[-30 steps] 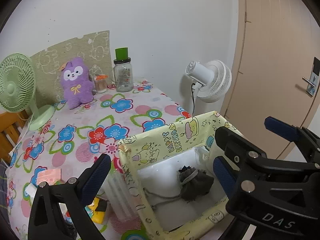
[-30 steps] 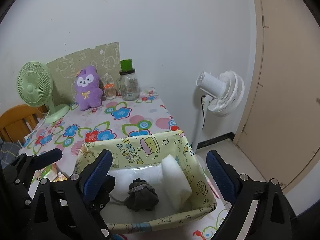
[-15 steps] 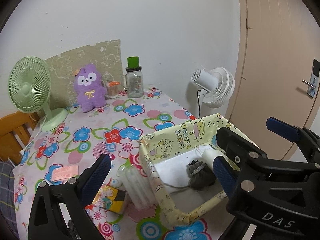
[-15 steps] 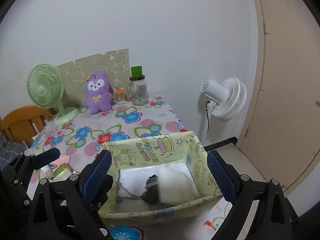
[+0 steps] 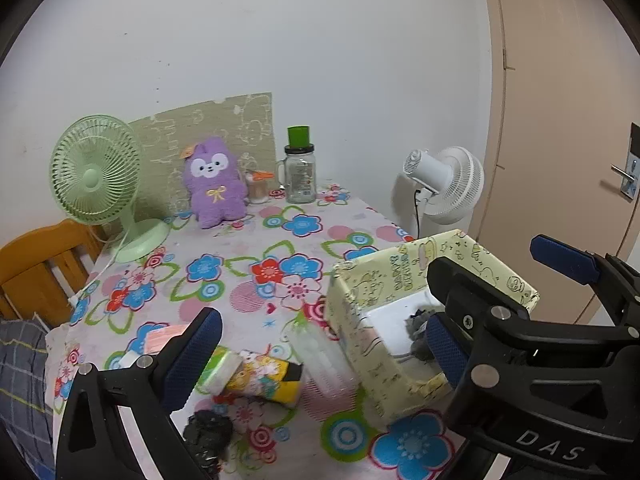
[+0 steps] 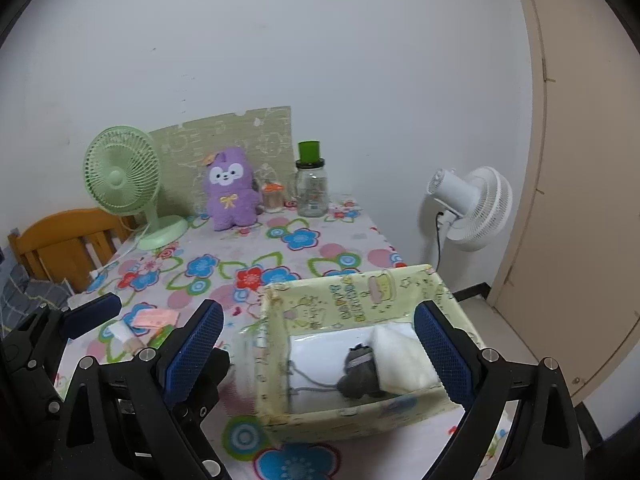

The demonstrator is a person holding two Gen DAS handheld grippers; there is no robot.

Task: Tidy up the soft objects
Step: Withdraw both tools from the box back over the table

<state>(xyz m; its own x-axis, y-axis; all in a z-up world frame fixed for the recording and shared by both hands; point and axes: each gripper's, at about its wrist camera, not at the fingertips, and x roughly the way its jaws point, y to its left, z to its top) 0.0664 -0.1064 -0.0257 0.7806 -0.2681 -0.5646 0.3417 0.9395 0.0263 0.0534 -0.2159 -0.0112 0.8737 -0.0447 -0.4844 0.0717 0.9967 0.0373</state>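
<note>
Grey pouch point(image 6: 358, 376) in yellow box point(image 6: 352, 300), between open right tongs point(image 6: 318, 354).

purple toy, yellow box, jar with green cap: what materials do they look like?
Purple toy: plush fabric, fuzzy matte pile with soft edges.
Yellow box: probably fabric or coated cloth over thin board; printed cartoon pattern, walls bow slightly, faint sheen.
Jar: clear glass or hard plastic, cannot tell which; see-through body with highlights. Its green cap looks like glossy plastic.
</note>
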